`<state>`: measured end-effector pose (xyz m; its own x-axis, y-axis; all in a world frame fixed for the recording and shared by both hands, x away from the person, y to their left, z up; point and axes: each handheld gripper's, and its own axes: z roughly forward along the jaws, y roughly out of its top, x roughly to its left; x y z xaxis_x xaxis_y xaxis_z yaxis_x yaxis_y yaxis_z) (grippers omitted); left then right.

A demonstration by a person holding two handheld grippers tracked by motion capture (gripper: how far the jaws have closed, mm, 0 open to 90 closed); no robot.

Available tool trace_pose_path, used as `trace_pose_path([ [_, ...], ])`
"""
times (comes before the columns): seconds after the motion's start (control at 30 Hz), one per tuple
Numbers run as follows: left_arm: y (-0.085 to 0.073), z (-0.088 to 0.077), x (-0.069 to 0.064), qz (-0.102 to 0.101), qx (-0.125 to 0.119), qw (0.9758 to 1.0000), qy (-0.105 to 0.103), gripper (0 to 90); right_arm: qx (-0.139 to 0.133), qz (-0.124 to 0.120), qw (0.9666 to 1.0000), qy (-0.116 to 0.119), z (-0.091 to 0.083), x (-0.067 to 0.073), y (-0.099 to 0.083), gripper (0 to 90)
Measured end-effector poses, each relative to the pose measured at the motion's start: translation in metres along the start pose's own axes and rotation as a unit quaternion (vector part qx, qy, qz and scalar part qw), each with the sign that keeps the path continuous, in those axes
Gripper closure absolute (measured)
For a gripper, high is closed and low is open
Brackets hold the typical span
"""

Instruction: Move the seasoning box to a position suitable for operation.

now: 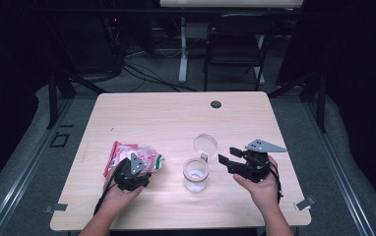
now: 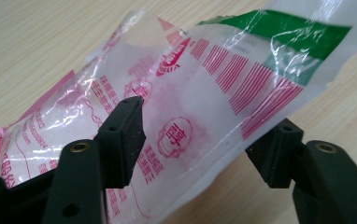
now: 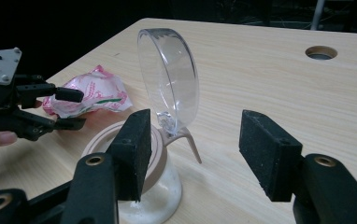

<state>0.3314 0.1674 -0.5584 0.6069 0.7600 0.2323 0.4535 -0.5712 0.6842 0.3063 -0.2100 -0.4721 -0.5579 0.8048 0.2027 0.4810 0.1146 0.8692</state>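
One wooden table (image 1: 176, 113) holds two things — one pink-printed plastic bag (image 1: 136, 156) between the left gripper's (image 1: 136, 173) parted jaws, and one lid-up glass jar (image 1: 196, 173) — right gripper (image 1: 231, 160) spread wide, empty.

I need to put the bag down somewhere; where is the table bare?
Bare wood runs from the jar back to the table's far edge around the grommet hole. The front is crowded: bag, left gripper, right gripper.

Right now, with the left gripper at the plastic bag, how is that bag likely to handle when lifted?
The plastic bag is thin, creased film, so it will probably flop and sag. Its glossy surface may slip between the left gripper's open jaws. It looks only partly filled, so probably light.
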Motion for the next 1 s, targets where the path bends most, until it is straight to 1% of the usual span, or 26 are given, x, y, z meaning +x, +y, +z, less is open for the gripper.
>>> trace_pose_path([
  [0.03, 0.001, 0.003, 0.001, -0.001, 0.002, 1.0, 0.002, 42.1, -0.005, 0.004, 1.0, -0.001, -0.001, 0.0, -0.001, 43.8],
  [0.1, 0.002, 0.008, 0.002, -0.008, 0.005, 0.9999, 0.005, 43.9, -0.006, 0.006, 0.9999, -0.007, -0.004, 0.0, -0.003, 43.8],
  [0.17, 0.003, 0.013, 0.004, -0.007, 0.011, 0.9999, 0.011, 45.0, -0.004, 0.005, 0.9999, -0.01, -0.008, -0.002, -0.004, 43.8],
  [0.2, 0.005, 0.015, 0.004, -0.006, 0.016, 0.9998, 0.012, 45.0, -0.006, 0.009, 0.9999, -0.013, -0.009, -0.002, -0.005, 43.8],
  [0.23, 0.006, 0.017, 0.004, -0.004, 0.018, 0.9997, 0.013, 44.9, -0.007, 0.01, 0.9997, -0.02, -0.012, -0.003, -0.007, 43.8],
  [0.3, 0.008, 0.021, 0.004, 0.0, 0.024, 0.9996, 0.014, 44.9, -0.005, 0.009, 0.9997, -0.021, -0.014, -0.003, -0.008, 43.9],
  [0.37, 0.01, 0.023, 0.003, -0.003, 0.024, 0.9996, 0.013, 44.9, -0.004, 0.01, 0.9995, -0.028, -0.017, -0.005, -0.01, 44.1],
  [0.4, 0.011, 0.024, 0.003, -0.003, 0.025, 0.9996, 0.013, 44.8, -0.007, 0.015, 0.9995, -0.029, -0.018, -0.005, -0.011, 44.0],
  [0.43, 0.012, 0.025, 0.004, -0.006, 0.027, 0.9995, 0.011, 44.8, -0.006, 0.014, 0.9994, -0.03, -0.019, -0.006, -0.012, 44.0],
  [0.47, 0.013, 0.026, 0.004, -0.008, 0.027, 0.9995, 0.014, 45.1, -0.008, 0.017, 0.9993, -0.033, -0.02, -0.006, -0.013, 44.0],
  [0.53, 0.014, 0.028, 0.003, -0.004, 0.032, 0.9993, 0.021, 47.2, -0.006, 0.016, 0.9992, -0.037, -0.023, -0.007, -0.014, 44.1],
  [0.57, 0.015, 0.028, 0.003, 0.001, 0.038, 0.9991, 0.022, 48.0, -0.012, 0.02, 0.9991, -0.037, -0.023, -0.007, -0.015, 44.1],
  [0.6, 0.015, 0.029, 0.003, -0.002, 0.042, 0.9989, 0.022, 50.3, -0.012, 0.021, 0.9989, -0.039, -0.024, -0.007, -0.015, 44.1],
  [0.67, 0.015, 0.03, 0.004, -0.011, 0.04, 0.9989, 0.022, 51.8, -0.011, 0.022, 0.9989, -0.041, -0.026, -0.008, -0.016, 44.3],
  [0.73, 0.015, 0.03, 0.006, -0.018, 0.041, 0.9988, 0.019, 58.9, -0.015, 0.029, 0.9985, -0.043, -0.028, -0.008, -0.017, 44.4],
  [0.77, 0.015, 0.031, 0.008, -0.023, 0.04, 0.9988, 0.019, 60.0, -0.012, 0.026, 0.9986, -0.045, -0.03, -0.009, -0.017, 44.4],
  [0.8, 0.015, 0.032, 0.009, -0.025, 0.039, 0.9987, 0.023, 61.8, -0.013, 0.026, 0.9985, -0.045, -0.031, -0.009, -0.017, 44.5],
  [0.87, 0.015, 0.031, 0.011, -0.034, 0.042, 0.9984, 0.013, 65.4, -0.015, 0.029, 0.9984, -0.046, -0.031, -0.01, -0.018, 44.7],
  [0.9, 0.015, 0.031, 0.011, -0.039, 0.039, 0.9984, 0.012, 66.4, -0.016, 0.031, 0.9982, -0.049, -0.032, -0.01, -0.018, 44.8],
  [1.0, 0.015, 0.029, 0.014, -0.046, 0.033, 0.9983, 0.015, 75.3, -0.015, 0.032, 0.9982, -0.048, -0.032, -0.01, -0.019, 44.9],
])
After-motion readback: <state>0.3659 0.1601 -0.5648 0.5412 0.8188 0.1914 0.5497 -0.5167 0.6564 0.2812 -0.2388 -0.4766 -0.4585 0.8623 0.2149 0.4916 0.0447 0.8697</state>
